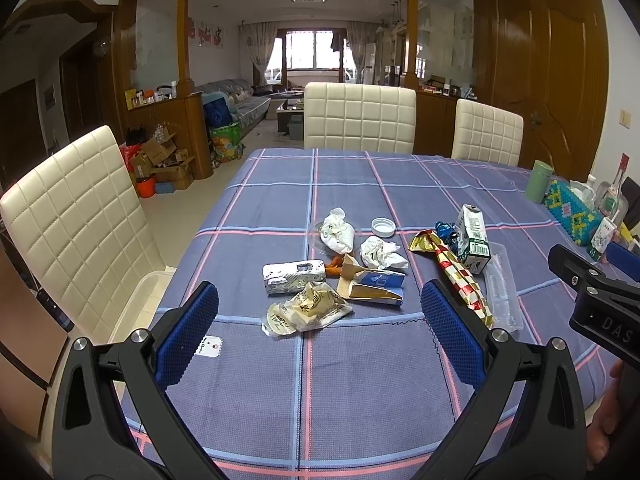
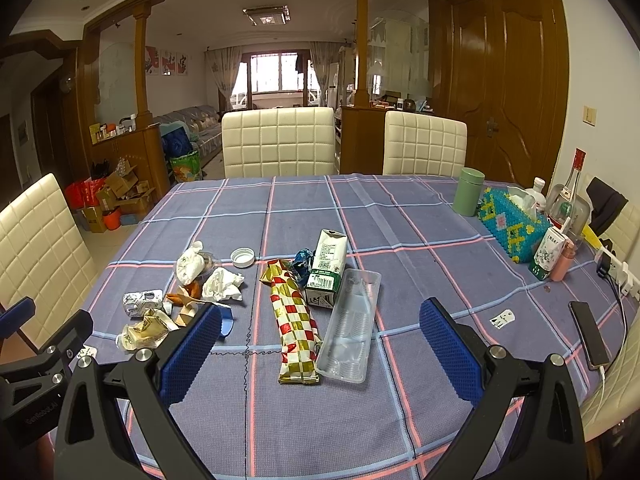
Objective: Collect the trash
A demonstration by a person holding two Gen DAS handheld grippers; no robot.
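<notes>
Trash lies scattered on the blue plaid tablecloth (image 1: 360,380). In the left wrist view I see a cream wrapper (image 1: 306,310), a crushed silver pack (image 1: 292,276), a torn blue-and-tan carton (image 1: 374,284), crumpled tissues (image 1: 380,254), a white lid (image 1: 383,227), a red-gold checked wrapper (image 1: 460,280) and a milk carton (image 1: 474,240). My left gripper (image 1: 320,328) is open, above the near table, the cream wrapper just ahead. My right gripper (image 2: 320,344) is open over the checked wrapper (image 2: 294,320) and a clear plastic tray (image 2: 350,328), with the milk carton (image 2: 326,272) beyond.
White padded chairs (image 1: 358,118) stand at the far side and the left (image 1: 76,232). At the right edge are a green canister (image 2: 468,192), a beaded tissue box (image 2: 512,224), bottles (image 2: 566,200), a small carton (image 2: 548,254), a phone (image 2: 590,332) and a power strip (image 2: 616,272).
</notes>
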